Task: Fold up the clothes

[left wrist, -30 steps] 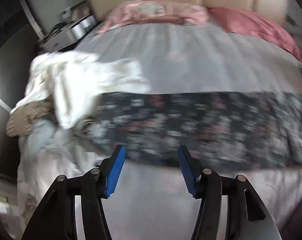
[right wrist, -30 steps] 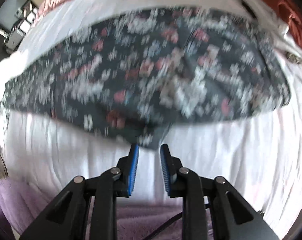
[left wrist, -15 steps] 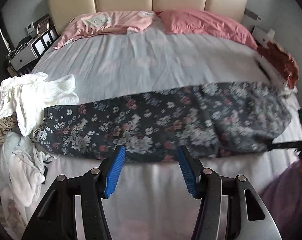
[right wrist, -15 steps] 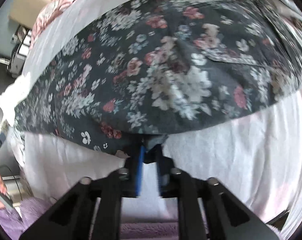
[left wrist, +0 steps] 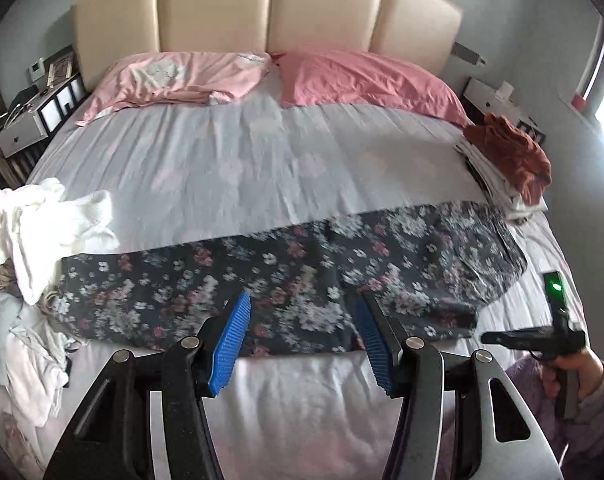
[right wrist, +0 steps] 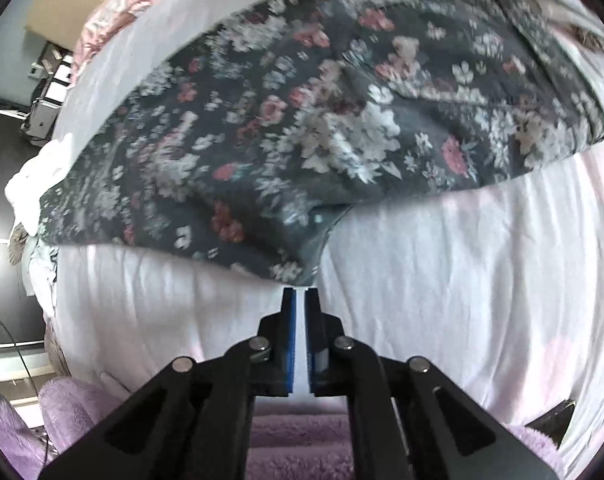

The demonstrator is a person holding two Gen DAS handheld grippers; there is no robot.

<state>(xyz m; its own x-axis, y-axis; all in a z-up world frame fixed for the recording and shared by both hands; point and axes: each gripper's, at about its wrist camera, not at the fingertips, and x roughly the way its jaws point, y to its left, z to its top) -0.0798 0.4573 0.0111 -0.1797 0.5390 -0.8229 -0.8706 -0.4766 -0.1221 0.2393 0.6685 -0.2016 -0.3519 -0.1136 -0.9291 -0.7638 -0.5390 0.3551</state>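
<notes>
Left wrist: floral garment's [left wrist: 286,280] near edge (bare sheet [left wrist: 302,392] alongside)

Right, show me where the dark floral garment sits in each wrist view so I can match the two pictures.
Left wrist view: the dark floral garment lies as a long band across the bed, just beyond the open left gripper.
Right wrist view: the dark floral garment fills the upper half, its near edge just above the shut right gripper.
Shared landmark: the pile of white clothes at the garment's left end.
</notes>
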